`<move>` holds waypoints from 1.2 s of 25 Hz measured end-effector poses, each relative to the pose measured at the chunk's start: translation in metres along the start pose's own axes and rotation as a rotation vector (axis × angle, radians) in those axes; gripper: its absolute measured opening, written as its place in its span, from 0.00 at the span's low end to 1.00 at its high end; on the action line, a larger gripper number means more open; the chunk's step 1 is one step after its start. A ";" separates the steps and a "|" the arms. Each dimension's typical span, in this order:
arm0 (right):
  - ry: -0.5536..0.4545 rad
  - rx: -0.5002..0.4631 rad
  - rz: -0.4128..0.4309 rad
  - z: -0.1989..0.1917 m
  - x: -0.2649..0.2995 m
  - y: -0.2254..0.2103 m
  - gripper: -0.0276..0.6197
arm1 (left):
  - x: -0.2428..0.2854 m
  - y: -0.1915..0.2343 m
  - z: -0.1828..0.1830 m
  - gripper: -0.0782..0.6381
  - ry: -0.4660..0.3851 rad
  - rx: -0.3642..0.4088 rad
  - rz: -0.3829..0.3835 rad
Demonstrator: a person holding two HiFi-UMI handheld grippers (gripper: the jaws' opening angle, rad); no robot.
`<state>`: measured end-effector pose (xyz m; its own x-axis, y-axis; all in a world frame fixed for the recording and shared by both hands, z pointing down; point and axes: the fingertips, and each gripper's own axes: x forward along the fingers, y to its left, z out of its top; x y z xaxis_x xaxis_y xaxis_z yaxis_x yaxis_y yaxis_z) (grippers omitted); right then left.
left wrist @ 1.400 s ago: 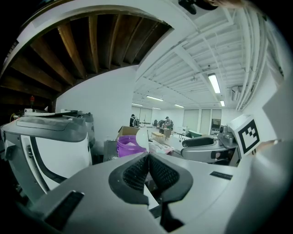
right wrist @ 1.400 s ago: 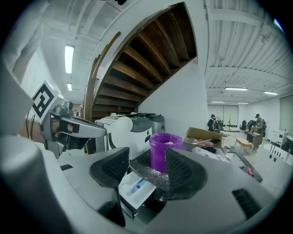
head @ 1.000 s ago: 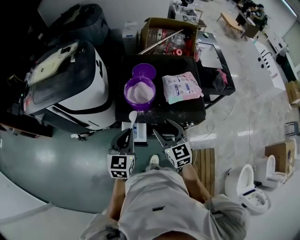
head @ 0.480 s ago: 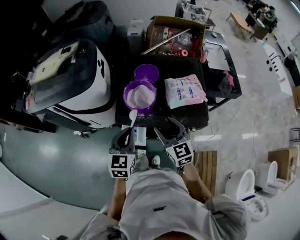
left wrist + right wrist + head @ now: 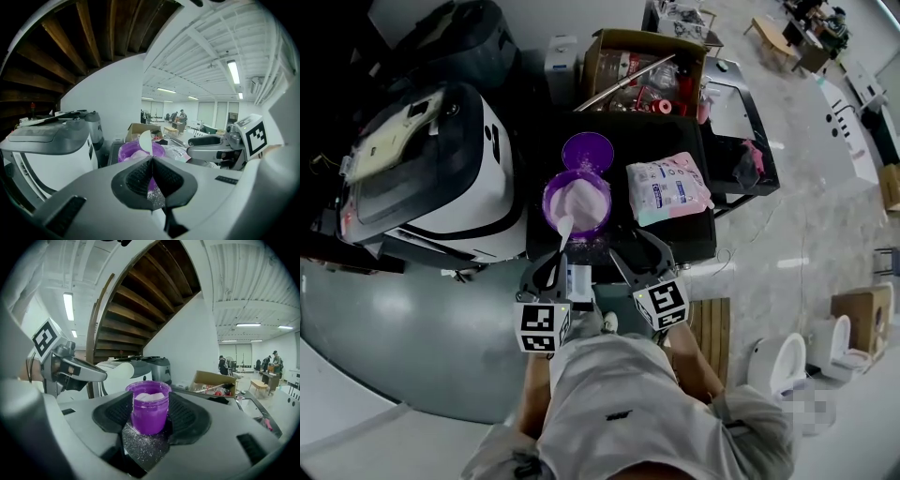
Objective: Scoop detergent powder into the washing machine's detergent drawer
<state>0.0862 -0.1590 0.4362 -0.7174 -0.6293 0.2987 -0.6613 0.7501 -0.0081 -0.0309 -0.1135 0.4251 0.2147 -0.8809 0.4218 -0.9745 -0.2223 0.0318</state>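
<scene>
White detergent powder (image 5: 578,197) fills the open purple plastic jar (image 5: 149,414), which stands on the black tabletop (image 5: 680,236) just ahead of both claws. The left gripper (image 5: 551,270) has its jaws pressed together on the handle of a white plastic spoon (image 5: 564,231), whose bowl rises beyond the fingertips toward the jar's near rim. The right gripper (image 5: 635,255) is spread wide and holds nothing (the jar only shows framed between its pads, farther out). Beyond the jar lies a round purple lid (image 5: 586,150). A white-and-pink detergent bag (image 5: 666,187) lies ahead of the right claw, and a white washing machine (image 5: 441,169) stands off to the left claw's left.
</scene>
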 end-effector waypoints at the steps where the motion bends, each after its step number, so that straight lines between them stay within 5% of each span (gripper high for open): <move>1: 0.002 -0.001 -0.007 0.002 0.005 -0.003 0.41 | 0.005 0.004 0.001 0.13 0.006 -0.002 -0.006; 20: 0.080 0.006 -0.135 0.010 0.074 -0.040 0.39 | 0.088 0.065 0.007 0.13 0.194 0.020 -0.118; 30: 0.083 0.029 -0.113 0.012 0.091 -0.051 0.39 | 0.110 0.073 -0.002 0.13 0.334 0.034 -0.092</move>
<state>0.0523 -0.2569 0.4525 -0.6182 -0.6893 0.3777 -0.7436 0.6686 0.0030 -0.0790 -0.2256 0.4752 0.2623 -0.6723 0.6922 -0.9481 -0.3130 0.0553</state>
